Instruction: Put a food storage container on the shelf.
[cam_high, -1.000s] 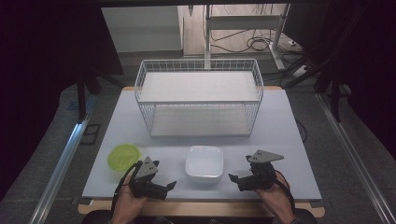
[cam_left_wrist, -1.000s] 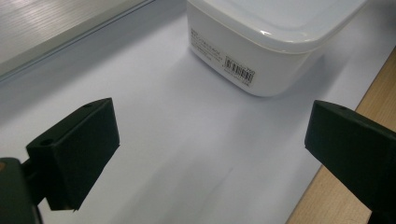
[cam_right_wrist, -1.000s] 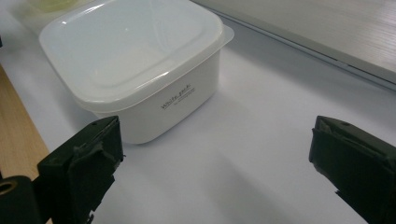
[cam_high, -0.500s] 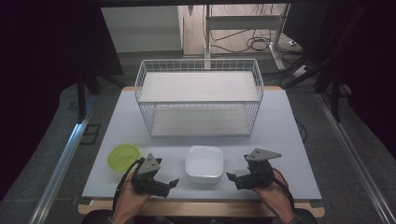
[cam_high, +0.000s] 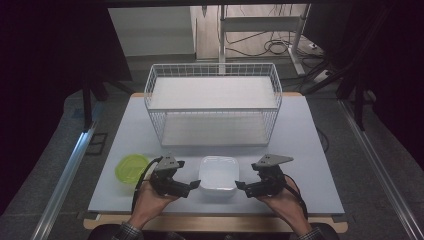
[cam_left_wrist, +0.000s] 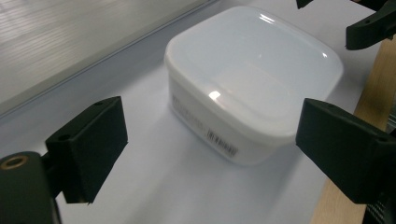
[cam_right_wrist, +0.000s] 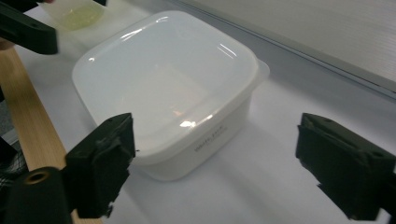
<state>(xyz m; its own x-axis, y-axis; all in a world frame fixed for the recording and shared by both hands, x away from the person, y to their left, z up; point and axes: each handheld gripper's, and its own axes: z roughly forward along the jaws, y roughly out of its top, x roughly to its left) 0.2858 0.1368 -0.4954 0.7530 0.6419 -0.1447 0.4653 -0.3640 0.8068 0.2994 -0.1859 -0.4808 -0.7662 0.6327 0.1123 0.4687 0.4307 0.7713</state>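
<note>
Left gripper view looks along the left tool, whose jaws stand wide with nothing pressed between them; they have just been closing a little, and the white lidded container sits ahead of them, not yet within their reach. The right gripper view tells the same of the right tool: wide jaws, just drawn in slightly, the container lying beyond the tips, untouched.

In the high view the left tool and the right tool point inward at each other from either side of the container, which rests near the front edge of the pale surface. That mirrored stance looks like a setup for a two-sided hold: one tool to steady the box, the other to work its lid, or both to lift it level.

Farther out, a green lid or dish lies flat at the left, just beside the left hand. Behind stands a white wire basket, open at the top, probably where things are meant to go.
</note>
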